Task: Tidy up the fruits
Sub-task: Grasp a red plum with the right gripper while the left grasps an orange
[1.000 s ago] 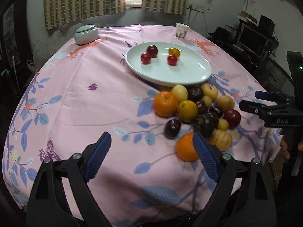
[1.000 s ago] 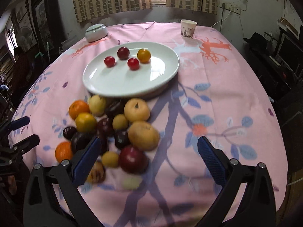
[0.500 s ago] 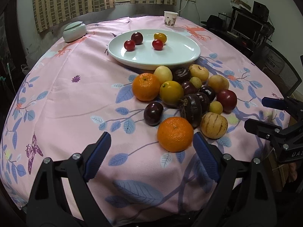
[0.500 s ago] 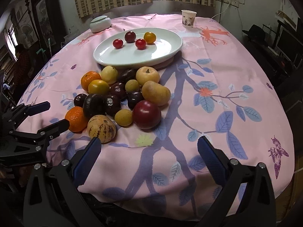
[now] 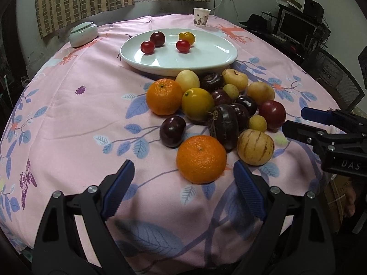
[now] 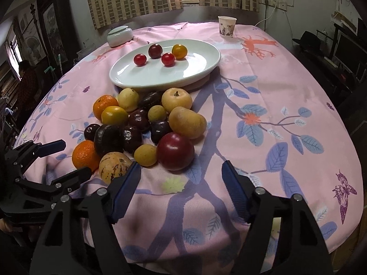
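Observation:
A pile of fruit lies on the pink cloth in front of a white plate that holds several small round fruits. My left gripper is open and empty, its fingers on either side of the near orange, just short of it. My right gripper is open and empty, just in front of the dark red plum. A striped yellow melon lies beside its left finger. The plate shows behind the pile.
A paper cup and a lidded white bowl stand at the table's far side. The round table's front edge is close below both grippers. Each gripper shows at the side of the other's view: the right one, the left one.
Both grippers have moved in toward the fruit pile. The left one now frames the near orange. The right one is closer to the red plum. No fruit has moved.

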